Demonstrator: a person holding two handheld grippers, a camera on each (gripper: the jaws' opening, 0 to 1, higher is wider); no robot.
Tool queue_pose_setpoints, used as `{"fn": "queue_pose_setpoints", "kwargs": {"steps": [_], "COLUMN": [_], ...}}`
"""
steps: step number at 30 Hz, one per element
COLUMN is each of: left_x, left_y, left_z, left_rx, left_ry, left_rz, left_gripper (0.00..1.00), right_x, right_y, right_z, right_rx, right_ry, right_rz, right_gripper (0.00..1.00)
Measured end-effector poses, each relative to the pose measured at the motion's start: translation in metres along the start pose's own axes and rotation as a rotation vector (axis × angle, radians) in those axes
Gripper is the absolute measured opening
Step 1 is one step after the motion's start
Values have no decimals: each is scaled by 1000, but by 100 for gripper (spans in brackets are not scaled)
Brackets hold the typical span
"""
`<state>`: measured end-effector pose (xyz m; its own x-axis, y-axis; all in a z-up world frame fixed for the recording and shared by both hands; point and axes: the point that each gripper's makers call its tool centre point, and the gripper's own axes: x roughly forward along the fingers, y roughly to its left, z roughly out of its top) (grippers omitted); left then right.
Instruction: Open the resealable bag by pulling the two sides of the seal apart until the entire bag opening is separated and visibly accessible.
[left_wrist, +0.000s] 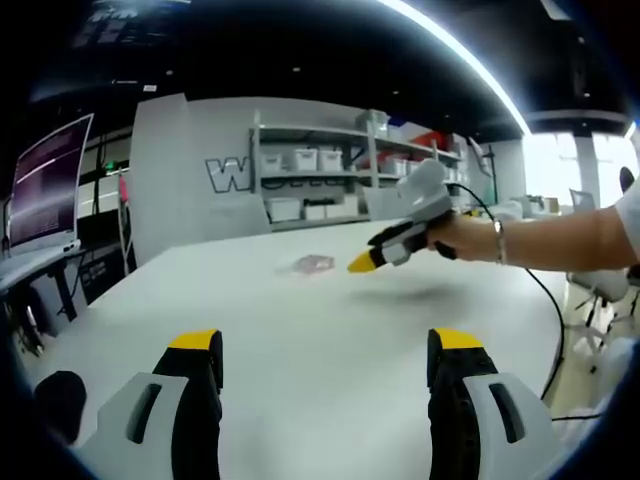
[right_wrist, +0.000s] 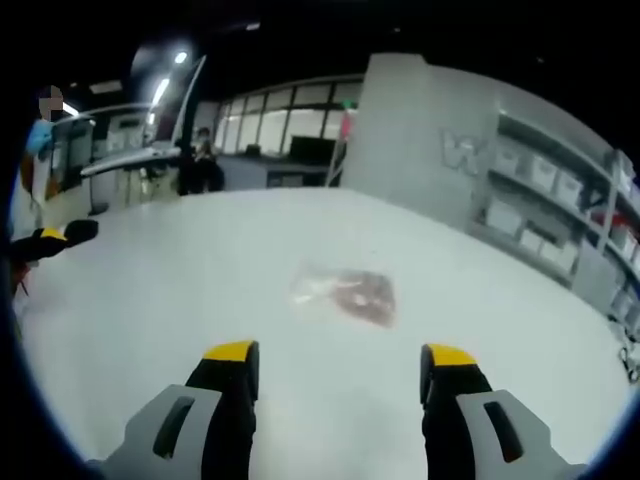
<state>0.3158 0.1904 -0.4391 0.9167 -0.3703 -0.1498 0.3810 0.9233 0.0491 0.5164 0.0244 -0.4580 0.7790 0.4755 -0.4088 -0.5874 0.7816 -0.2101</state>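
The bag (right_wrist: 345, 294) is small, clear plastic, lying flat on the white table just right of centre in the right gripper view, beyond the jaw tips. Reddish-brown contents fill its right part; the left part looks pale and mostly empty. In the left gripper view it (left_wrist: 312, 264) shows as a faint patch at mid-frame. Whether its seal is open cannot be told.

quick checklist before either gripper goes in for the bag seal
1. Bag lying flat on the table, in plain view: ok.
2. Right gripper open, nothing between its jaws: ok.
3. Left gripper open, nothing held: ok.
4. Right gripper pointed at the bag: ok.
5. Seal edge located: cannot tell, the bag is blurred.
6. Either gripper touching the bag: not ok, both hang short of it.
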Motion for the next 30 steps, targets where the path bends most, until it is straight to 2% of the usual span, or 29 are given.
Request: {"fn": "queue_pose_setpoints", "kwargs": {"steps": [24,30], "left_x": [-5,-7], "left_y": [2,4], "left_z": [1,1], "left_rx": [-6,-7], "left_ry": [-9,-12], "left_rz": [5,9], "left_gripper": [82,82], "right_x": [4,13], "right_y": [5,-1], "right_z": [1,2], "right_rx": [-34,-49], "right_ry": [15,29], "right_rz": [-9,-17], "right_gripper": [61,61]}}
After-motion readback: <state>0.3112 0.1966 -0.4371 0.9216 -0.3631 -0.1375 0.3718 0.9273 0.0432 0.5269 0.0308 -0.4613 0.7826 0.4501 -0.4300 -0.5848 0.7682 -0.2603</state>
